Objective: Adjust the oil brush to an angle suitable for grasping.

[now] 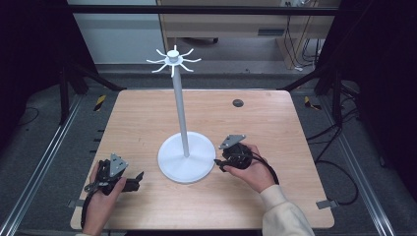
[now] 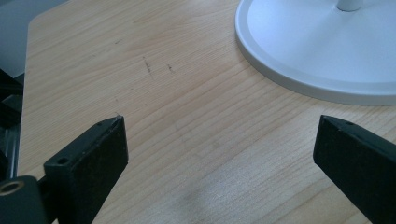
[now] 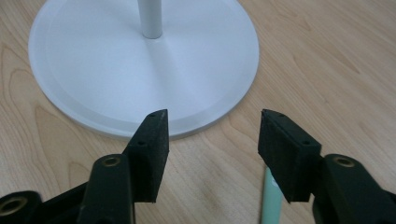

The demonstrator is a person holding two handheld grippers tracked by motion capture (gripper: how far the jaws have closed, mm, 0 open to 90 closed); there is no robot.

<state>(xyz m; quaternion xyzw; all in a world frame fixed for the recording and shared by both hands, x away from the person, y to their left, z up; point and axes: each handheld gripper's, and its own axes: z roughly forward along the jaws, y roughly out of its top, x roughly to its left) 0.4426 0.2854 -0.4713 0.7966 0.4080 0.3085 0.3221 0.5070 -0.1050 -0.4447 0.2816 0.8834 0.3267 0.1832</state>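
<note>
The right gripper (image 1: 220, 163), held in the person's right hand (image 1: 253, 169), rests low on the wooden desk (image 1: 147, 118) with its 2 black jaws partly apart and nothing between them. They point at the round base (image 1: 186, 157) of a white stand, and in the right gripper view the jaw tips sit just short of the base's rim (image 3: 196, 126), close but not touching. That placement suggests the hand is parked beside the stand, ready to steady it or to start work there. In that same view a slim pale green stick (image 3: 272, 198) lies on the desk under the right-hand jaw; what it is cannot be told.

The left gripper (image 1: 135, 183), in the left hand (image 1: 105, 194), lies near the desk's near left corner, its jaws spread wide and empty over bare wood. In the left gripper view the base's edge (image 2: 299, 84) is off to one side, apart from the jaws, so this hand looks to be waiting.

The stand sits toward the middle of the desk, slightly nearer the front edge. It has a flat, smooth white disc for a foot, a thin upright pole (image 1: 180, 105) rising from the disc's centre, and a small hub (image 1: 173, 59) on top with several short curved hooks fanning outward. The hooks hang empty.
</note>
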